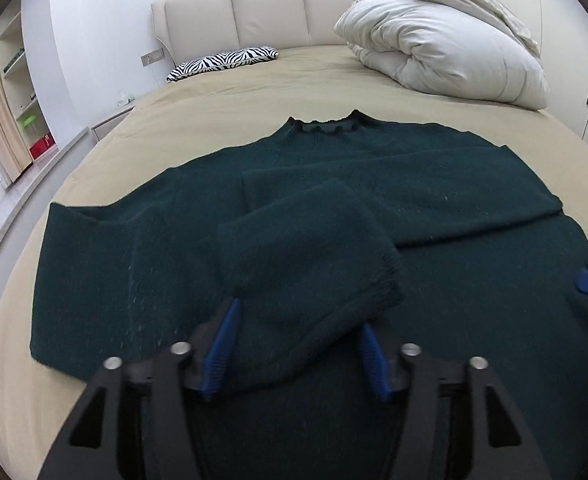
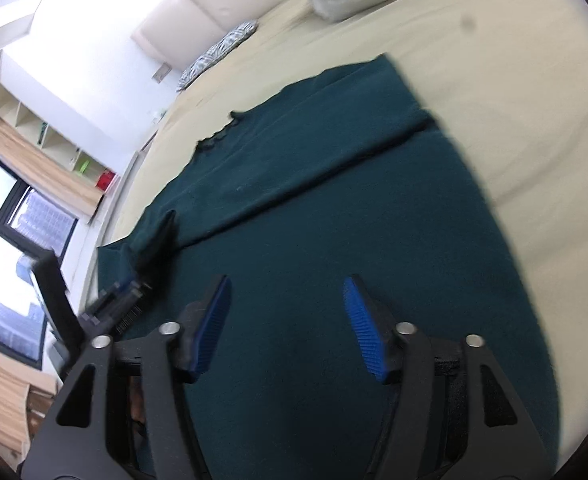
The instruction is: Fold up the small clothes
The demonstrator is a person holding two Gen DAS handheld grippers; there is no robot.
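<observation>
A dark green knitted sweater [image 1: 434, 184] lies flat on the beige bed [image 1: 233, 96], collar toward the headboard. Its right sleeve is folded across the chest. The left sleeve [image 1: 306, 248] is folded inward over the body, and its cuff rests between the blue pads of my left gripper [image 1: 298, 340]. That gripper's jaws stand wide and do not pinch the cuff. My right gripper [image 2: 287, 320] hovers open over the sweater's lower body [image 2: 334, 220], with only flat fabric beneath it. The left gripper [image 2: 129, 288] shows blurred at the left of the right wrist view.
A bunched white duvet [image 1: 442, 40] sits at the far right of the bed. A zebra-print pillow [image 1: 221, 62] lies by the padded headboard [image 1: 261, 12]. Shelves [image 1: 21, 92] and a window [image 2: 5, 200] line the left wall. Bare sheet surrounds the sweater.
</observation>
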